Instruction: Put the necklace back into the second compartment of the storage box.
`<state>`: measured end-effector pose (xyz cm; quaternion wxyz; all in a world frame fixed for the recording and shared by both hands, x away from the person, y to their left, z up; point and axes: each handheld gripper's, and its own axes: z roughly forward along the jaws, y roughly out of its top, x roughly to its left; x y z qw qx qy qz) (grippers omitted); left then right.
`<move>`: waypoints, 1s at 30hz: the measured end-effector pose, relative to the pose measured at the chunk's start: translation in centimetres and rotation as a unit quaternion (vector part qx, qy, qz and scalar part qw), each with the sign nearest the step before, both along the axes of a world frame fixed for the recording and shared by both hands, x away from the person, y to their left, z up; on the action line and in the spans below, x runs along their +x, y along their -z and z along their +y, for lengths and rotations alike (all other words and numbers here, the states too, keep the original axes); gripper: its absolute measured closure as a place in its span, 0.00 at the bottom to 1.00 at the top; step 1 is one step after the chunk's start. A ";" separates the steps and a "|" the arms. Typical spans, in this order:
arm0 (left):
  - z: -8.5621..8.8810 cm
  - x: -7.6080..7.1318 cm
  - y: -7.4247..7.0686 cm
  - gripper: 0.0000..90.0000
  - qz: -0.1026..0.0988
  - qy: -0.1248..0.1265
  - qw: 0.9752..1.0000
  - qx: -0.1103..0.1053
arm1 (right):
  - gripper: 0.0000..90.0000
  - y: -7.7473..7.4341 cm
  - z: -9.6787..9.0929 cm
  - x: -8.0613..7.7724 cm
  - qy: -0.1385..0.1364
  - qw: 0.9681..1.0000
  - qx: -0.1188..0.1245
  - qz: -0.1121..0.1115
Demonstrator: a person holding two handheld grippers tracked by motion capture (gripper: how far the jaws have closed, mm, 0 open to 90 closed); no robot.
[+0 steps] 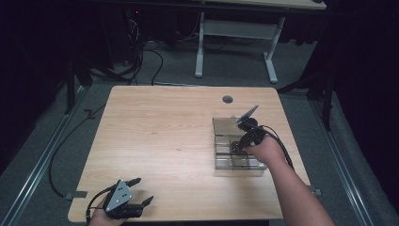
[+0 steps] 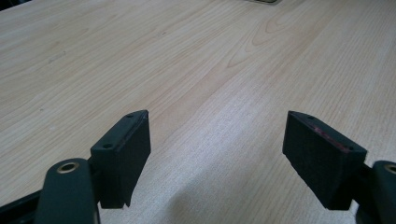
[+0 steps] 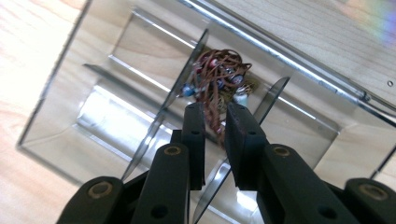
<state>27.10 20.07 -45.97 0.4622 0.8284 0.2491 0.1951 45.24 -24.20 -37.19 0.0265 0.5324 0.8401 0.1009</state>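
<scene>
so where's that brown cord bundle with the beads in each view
high view: the brown cord bundle lies in a middle compartment of the clear divided box, right of table centre, at the right gripper.
left gripper view: not in it.
right gripper view: upper centre, just beyond the jaws.
shared landmark: the clear divided box.

Right gripper (image 3: 215,116) fingers nearly closed around brown beaded cord (image 3: 215,84) inside clear divided box (image 3: 60,107).
</scene>
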 end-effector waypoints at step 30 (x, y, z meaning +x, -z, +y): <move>0.0 0.0 0.0 0.26 0.001 -0.002 1.000 -0.002 | 0.84 -1.0 -1.7 -7.0 0.013 1.000 0.016 0.012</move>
